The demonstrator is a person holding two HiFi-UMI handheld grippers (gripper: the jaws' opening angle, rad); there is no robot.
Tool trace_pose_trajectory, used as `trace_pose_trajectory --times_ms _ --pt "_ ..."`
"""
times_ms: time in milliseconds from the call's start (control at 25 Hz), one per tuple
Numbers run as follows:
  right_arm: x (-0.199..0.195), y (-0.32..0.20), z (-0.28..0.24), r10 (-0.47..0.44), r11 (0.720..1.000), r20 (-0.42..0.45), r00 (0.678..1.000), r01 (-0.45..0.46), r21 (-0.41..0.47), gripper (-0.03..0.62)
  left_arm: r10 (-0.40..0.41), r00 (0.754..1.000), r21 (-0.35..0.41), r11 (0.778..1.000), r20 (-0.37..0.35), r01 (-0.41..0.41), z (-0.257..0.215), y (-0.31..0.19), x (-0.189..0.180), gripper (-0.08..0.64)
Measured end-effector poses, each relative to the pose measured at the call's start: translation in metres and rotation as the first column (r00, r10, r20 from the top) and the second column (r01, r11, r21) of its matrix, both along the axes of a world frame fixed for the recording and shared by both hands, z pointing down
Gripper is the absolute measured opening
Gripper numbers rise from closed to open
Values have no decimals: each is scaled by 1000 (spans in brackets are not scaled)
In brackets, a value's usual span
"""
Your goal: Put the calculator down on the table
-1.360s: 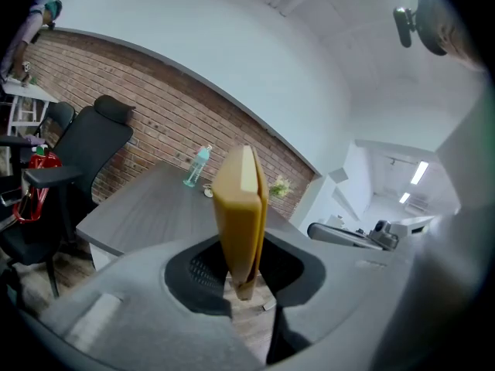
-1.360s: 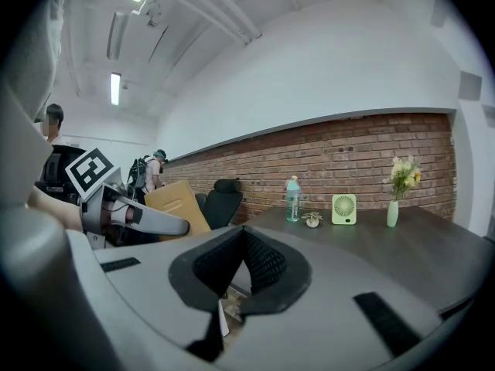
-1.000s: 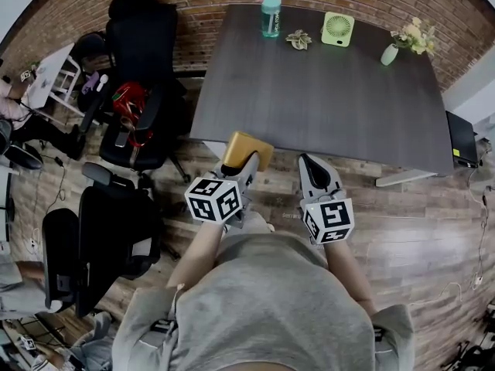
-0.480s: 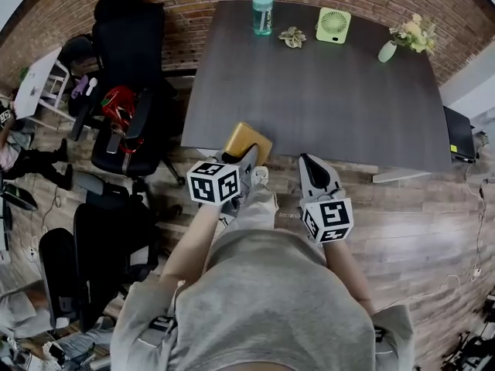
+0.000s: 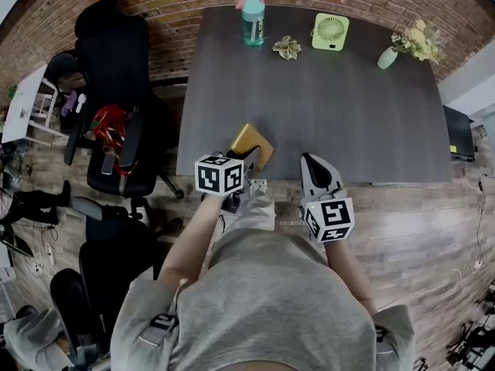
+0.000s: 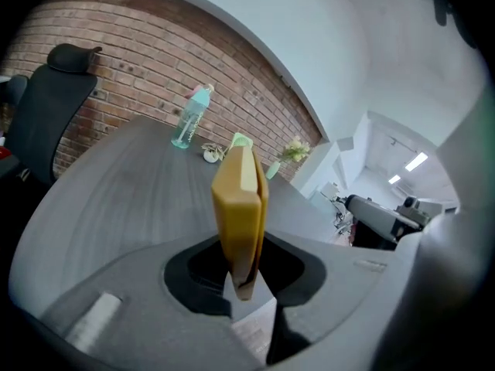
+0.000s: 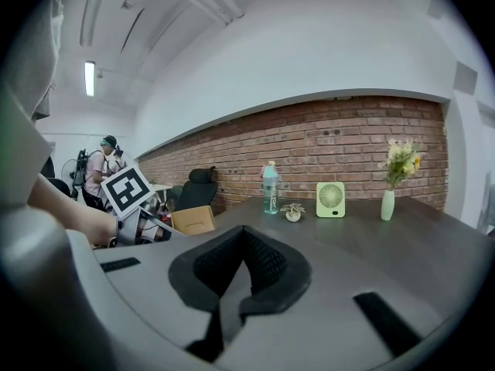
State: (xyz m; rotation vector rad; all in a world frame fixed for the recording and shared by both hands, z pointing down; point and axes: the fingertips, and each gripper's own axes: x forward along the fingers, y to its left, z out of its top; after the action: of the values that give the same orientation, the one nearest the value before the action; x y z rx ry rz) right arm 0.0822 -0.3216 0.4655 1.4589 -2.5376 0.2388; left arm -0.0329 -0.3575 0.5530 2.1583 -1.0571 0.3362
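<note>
No readable text, labels, brands or numbers in any view.

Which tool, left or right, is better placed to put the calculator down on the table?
Left. The left tool grips the yellow calculator over the table's near edge. The right tool is shut and empty.

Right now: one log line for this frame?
left gripper: shut on calculator | calculator: edge-up, at table near edge | right gripper: shut, empty
</note>
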Motion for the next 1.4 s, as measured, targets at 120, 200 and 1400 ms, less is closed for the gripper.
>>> trace_pose_trajectory --times_ms 120,200,1400 --pt "-1 -24 -2 14 1000 2 1000 -14 -2 3 30 999 -34 999 12 -30 7 -20 2 89" --pt "-2 -37 -2 22 1000 3 1000 -22 -2 3 51 999 -49 998 19 -50 10 -31 2 89" --pt "-4 -120 17 50 996 -18 999 -51 -70 3 159 985 -285 949 62 -135 61 -132 25 130"
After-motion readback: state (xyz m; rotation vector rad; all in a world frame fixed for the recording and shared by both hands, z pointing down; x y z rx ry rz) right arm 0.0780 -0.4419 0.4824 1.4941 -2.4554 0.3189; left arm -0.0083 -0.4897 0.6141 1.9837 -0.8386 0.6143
